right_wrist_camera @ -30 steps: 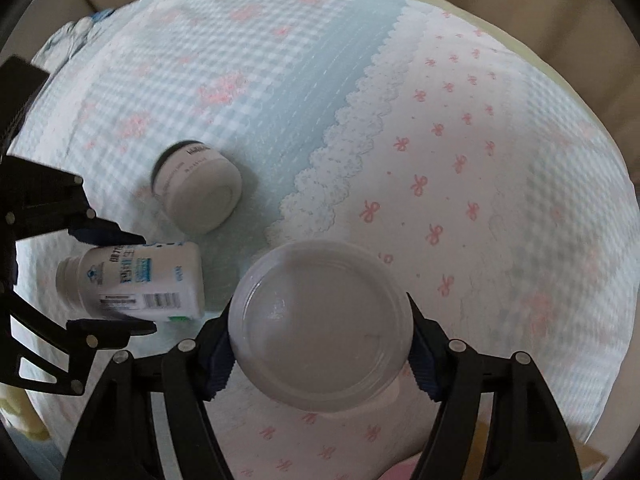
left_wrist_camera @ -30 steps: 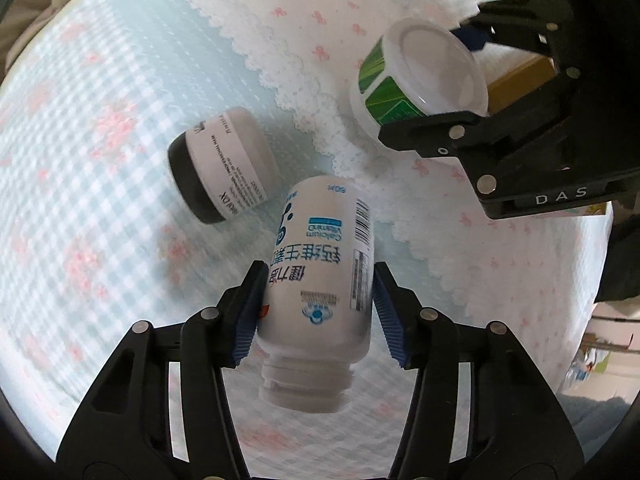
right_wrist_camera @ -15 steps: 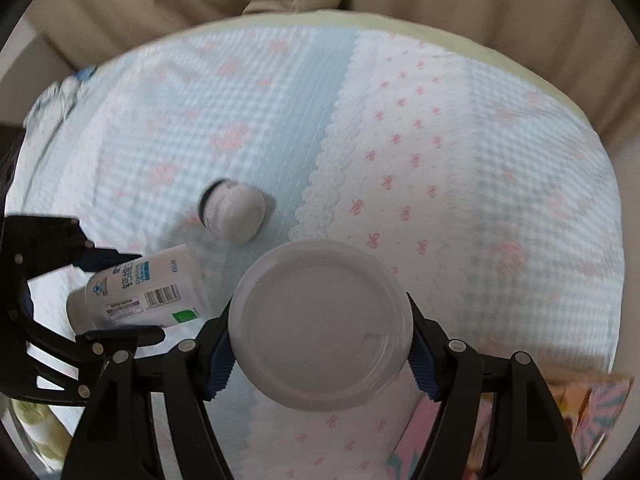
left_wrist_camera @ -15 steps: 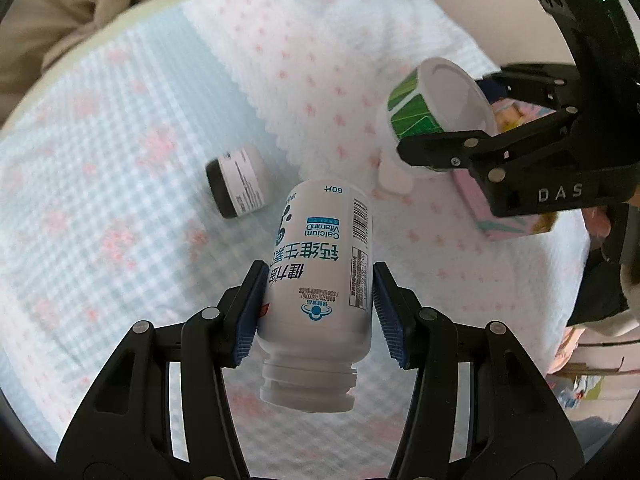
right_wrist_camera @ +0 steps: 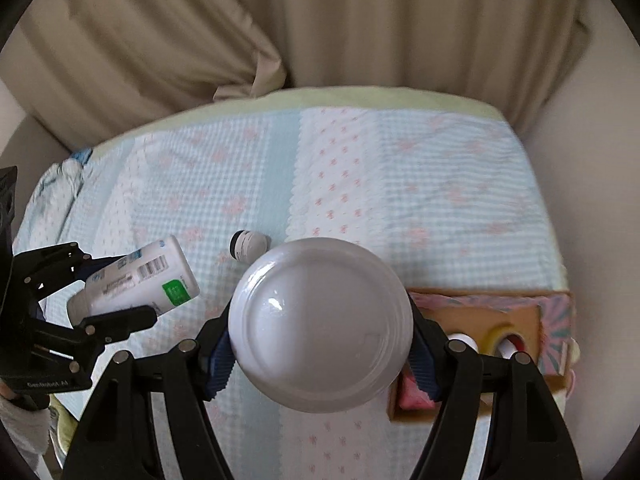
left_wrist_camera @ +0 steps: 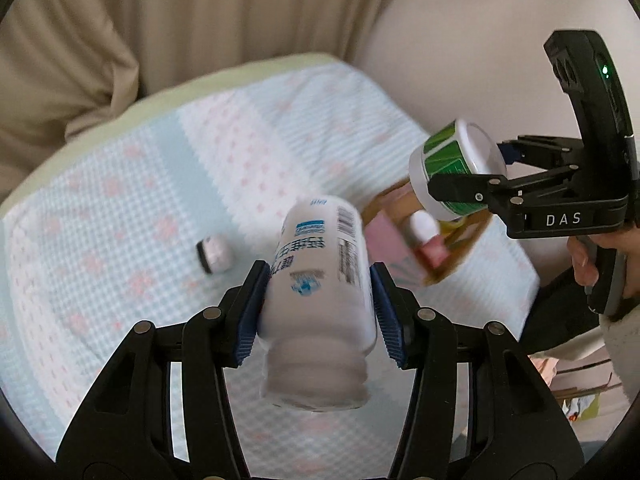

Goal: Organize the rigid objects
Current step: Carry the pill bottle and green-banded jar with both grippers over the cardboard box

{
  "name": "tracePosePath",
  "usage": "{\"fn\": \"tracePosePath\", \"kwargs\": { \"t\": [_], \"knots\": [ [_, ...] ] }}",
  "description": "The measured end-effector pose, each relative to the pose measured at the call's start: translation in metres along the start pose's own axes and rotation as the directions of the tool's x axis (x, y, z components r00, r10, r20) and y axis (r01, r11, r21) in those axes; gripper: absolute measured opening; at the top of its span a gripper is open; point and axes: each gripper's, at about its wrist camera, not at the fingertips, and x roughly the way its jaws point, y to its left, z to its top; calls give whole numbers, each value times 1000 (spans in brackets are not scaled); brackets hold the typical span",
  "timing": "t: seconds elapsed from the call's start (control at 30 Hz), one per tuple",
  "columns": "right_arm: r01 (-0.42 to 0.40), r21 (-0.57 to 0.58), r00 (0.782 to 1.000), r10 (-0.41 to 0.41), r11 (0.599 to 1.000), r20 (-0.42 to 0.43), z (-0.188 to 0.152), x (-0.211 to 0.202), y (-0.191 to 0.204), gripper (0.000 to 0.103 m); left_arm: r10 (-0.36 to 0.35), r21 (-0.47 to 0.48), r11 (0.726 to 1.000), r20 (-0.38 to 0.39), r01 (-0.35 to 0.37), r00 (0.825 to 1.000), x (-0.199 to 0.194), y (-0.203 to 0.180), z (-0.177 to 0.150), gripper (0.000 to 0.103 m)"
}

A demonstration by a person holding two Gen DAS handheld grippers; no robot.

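Both hands are up off the bed and angled steeply downward. The left hand-held gripper (left_wrist_camera: 318,312) is clamped on a white plastic bottle (left_wrist_camera: 318,280), blue ribbed pads pressing its smooth round sides, neck end pointing back toward the camera and the flat base aimed at 12 o'clock. Its label carries blue print and a barcode; the right wrist view adds a green patch on that bottle (right_wrist_camera: 140,276), out at 9 o'clock.

The right hand-held gripper (right_wrist_camera: 320,344) is closed around a wide round tub (right_wrist_camera: 320,324), its glossy white circular face filling the middle of the right wrist view. From the left wrist view the tub (left_wrist_camera: 456,168) sits at 2 o'clock, with a green patterned band around its wall, and fingers of a hand (left_wrist_camera: 588,264) curl around the black handle below it.

Down on the bed (right_wrist_camera: 440,200), covered in a puckered pale-blue gingham cloth with pink bows and a scalloped white strip, a small squat jar (right_wrist_camera: 248,245) with a dark cap lies on its side, just past the tub's rim at 11 o'clock. A cardboard box (right_wrist_camera: 552,320) with pink and teal patterned sides sits at 3 o'clock, small containers inside, too blurred to tell apart. Beige curtains (right_wrist_camera: 320,20) hang in soft folds at 12 o'clock.
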Motion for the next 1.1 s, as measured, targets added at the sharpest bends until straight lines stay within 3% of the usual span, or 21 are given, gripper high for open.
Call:
{"fn": "tracePosePath", "kwargs": {
  "t": [0.27,0.53,0.8,1.1],
  "knots": [
    [42,56,998,-45,998,40,-22,-60,-54,68,-42,9,999,23,42,999,7,-56,13,47],
    [23,94,999,-25,995,22,-45,-70,-127,68,-40,-16,999,11,40,999,52,-115,26,47],
    [43,98,999,-40,994,-34,-56,-52,-213,68,-26,-53,998,-24,25,999,109,-166,49,47],
    [59,64,989,-50,996,-142,-77,6,-292,68,-18,-118,993,-105,5,994,202,-194,63,47]
  ]
}}
